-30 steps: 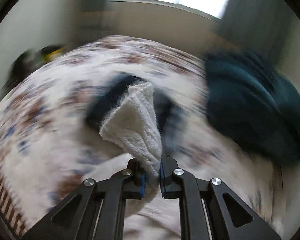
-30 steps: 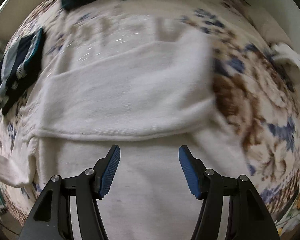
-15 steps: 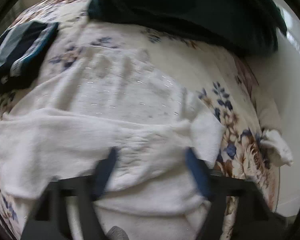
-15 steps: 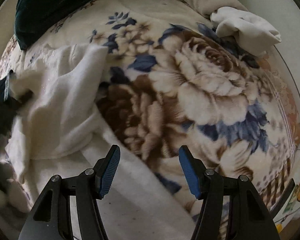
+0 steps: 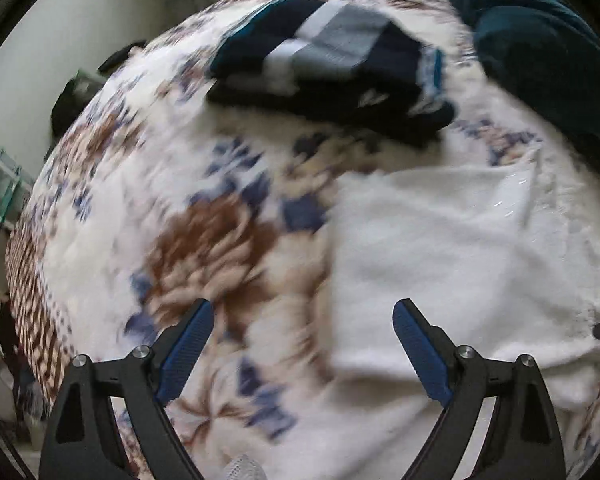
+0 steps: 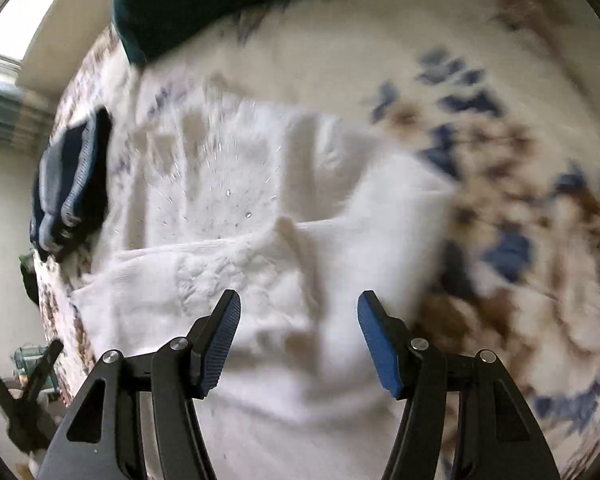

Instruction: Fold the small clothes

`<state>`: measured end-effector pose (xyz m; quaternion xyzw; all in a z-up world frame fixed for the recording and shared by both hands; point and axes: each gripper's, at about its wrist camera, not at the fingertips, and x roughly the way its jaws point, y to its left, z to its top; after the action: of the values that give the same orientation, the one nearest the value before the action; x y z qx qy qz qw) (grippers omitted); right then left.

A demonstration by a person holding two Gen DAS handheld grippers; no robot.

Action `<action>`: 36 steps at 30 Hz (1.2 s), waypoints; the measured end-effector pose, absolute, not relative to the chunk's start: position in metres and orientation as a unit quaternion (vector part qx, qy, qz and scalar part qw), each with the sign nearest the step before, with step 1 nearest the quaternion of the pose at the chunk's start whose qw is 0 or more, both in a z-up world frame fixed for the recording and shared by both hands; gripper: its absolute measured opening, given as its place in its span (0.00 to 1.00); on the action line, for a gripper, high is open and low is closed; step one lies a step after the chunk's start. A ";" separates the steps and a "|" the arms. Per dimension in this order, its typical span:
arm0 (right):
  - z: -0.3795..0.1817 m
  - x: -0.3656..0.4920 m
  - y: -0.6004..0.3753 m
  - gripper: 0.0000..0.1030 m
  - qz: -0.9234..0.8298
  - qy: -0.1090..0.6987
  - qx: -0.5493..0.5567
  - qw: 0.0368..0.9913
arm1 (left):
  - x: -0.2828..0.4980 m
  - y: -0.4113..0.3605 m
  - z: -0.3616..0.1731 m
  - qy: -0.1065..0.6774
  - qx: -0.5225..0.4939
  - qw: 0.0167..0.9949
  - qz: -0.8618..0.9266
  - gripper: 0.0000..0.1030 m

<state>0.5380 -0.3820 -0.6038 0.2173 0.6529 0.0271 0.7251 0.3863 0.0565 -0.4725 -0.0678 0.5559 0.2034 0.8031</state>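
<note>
A white knitted garment (image 5: 460, 256) lies partly folded on a floral blanket (image 5: 188, 248); in the right wrist view the garment (image 6: 260, 240) fills the middle, one layer folded over another. My left gripper (image 5: 303, 322) is open and empty, above the garment's left edge and the blanket. My right gripper (image 6: 299, 314) is open and empty, just above the garment's lower part. A folded navy and grey garment (image 5: 340, 60) lies beyond; it also shows in the right wrist view (image 6: 68, 184).
A dark teal cushion (image 5: 548, 48) lies at the far right of the bed, also in the right wrist view (image 6: 204, 0). The blanket's edge drops off at the left (image 5: 24, 280). A teal rack (image 5: 0, 188) stands beside the bed.
My left gripper let go of the white sleeve it held a second ago, opened and swung left. My right gripper swung from the floral blanket back over the white garment.
</note>
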 end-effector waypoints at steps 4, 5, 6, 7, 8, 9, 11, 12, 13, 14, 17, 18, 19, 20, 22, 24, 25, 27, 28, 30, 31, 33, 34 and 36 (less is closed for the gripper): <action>-0.615 0.544 -0.371 0.07 -0.004 0.664 0.174 0.727 | 0.359 0.074 -0.481 0.575 -0.086 0.786 0.208 0.89; -0.607 0.540 -0.378 0.07 -0.021 0.656 0.167 0.736 | 0.354 0.076 -0.483 0.579 -0.089 0.784 0.204 0.89; -0.601 0.536 -0.388 0.07 -0.039 0.648 0.166 0.742 | 0.353 0.078 -0.487 0.583 -0.089 0.782 0.199 0.89; -0.597 0.531 -0.398 0.07 -0.053 0.648 0.166 0.742 | 0.352 0.077 -0.491 0.588 -0.087 0.781 0.192 0.89; -0.597 0.529 -0.403 0.07 -0.048 0.653 0.169 0.737 | 0.353 0.076 -0.494 0.593 -0.083 0.779 0.185 0.89; -0.600 0.527 -0.406 0.07 -0.029 0.663 0.179 0.727 | 0.355 0.076 -0.499 0.599 -0.082 0.777 0.174 0.89; -0.599 0.524 -0.408 0.30 -0.007 0.675 0.193 0.712 | 0.363 0.072 -0.510 0.610 -0.082 0.773 0.153 0.89; -0.593 0.520 -0.410 0.38 -0.004 0.674 0.192 0.714 | 0.367 0.069 -0.518 0.618 -0.082 0.769 0.140 0.89; -0.583 0.514 -0.414 0.48 -0.005 0.662 0.196 0.723 | 0.371 0.066 -0.528 0.629 -0.085 0.762 0.129 0.89; -0.575 0.504 -0.422 0.49 -0.008 0.651 0.200 0.732 | 0.373 0.063 -0.536 0.637 -0.090 0.757 0.116 0.87; -0.572 0.470 -0.438 0.49 -0.044 0.659 0.196 0.724 | 0.376 0.048 -0.551 0.650 -0.087 0.752 0.070 0.37; -0.577 0.451 -0.446 0.49 -0.057 0.668 0.206 0.713 | 0.375 0.042 -0.550 0.643 -0.075 0.760 0.060 0.25; -0.586 0.438 -0.452 0.49 -0.062 0.679 0.217 0.699 | 0.374 0.036 -0.548 0.636 -0.066 0.767 0.047 0.09; -0.595 0.428 -0.458 0.49 -0.067 0.689 0.227 0.685 | 0.373 0.032 -0.546 0.632 -0.059 0.772 0.041 0.06; -0.615 0.410 -0.467 0.49 -0.075 0.698 0.249 0.667 | 0.371 0.026 -0.540 0.619 -0.042 0.783 0.041 0.05; -0.632 0.404 -0.466 0.49 -0.053 0.697 0.275 0.660 | 0.370 0.029 -0.536 0.611 -0.038 0.789 0.048 0.04; -0.638 0.403 -0.464 0.49 -0.036 0.694 0.290 0.658 | 0.369 0.033 -0.533 0.608 -0.037 0.791 0.056 0.04; -0.642 0.405 -0.451 0.24 -0.008 0.688 0.288 0.666 | 0.370 0.046 -0.528 0.603 -0.045 0.793 0.069 0.04; -0.639 0.406 -0.446 0.06 -0.018 0.691 0.251 0.678 | 0.371 0.052 -0.527 0.602 -0.049 0.794 0.075 0.03; -0.626 0.404 -0.450 0.05 -0.061 0.675 0.216 0.703 | 0.372 0.067 -0.530 0.605 -0.051 0.789 0.095 0.00; -0.619 0.402 -0.460 0.05 -0.089 0.665 0.212 0.711 | 0.373 0.074 -0.533 0.608 -0.059 0.785 0.103 0.00; -0.608 0.394 -0.488 0.05 -0.143 0.645 0.227 0.715 | 0.372 0.088 -0.537 0.615 -0.088 0.776 0.111 0.00; -0.610 0.393 -0.498 0.05 -0.147 0.648 0.235 0.710 | 0.371 0.092 -0.537 0.616 -0.096 0.774 0.109 0.00; -0.615 0.394 -0.505 0.05 -0.145 0.657 0.236 0.701 | 0.368 0.097 -0.533 0.614 -0.113 0.775 0.099 0.01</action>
<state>0.3941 -0.5051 -0.6149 0.2358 0.6572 -0.1452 0.7010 0.3683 0.0969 -0.5332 -0.1132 0.6136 0.0986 0.7752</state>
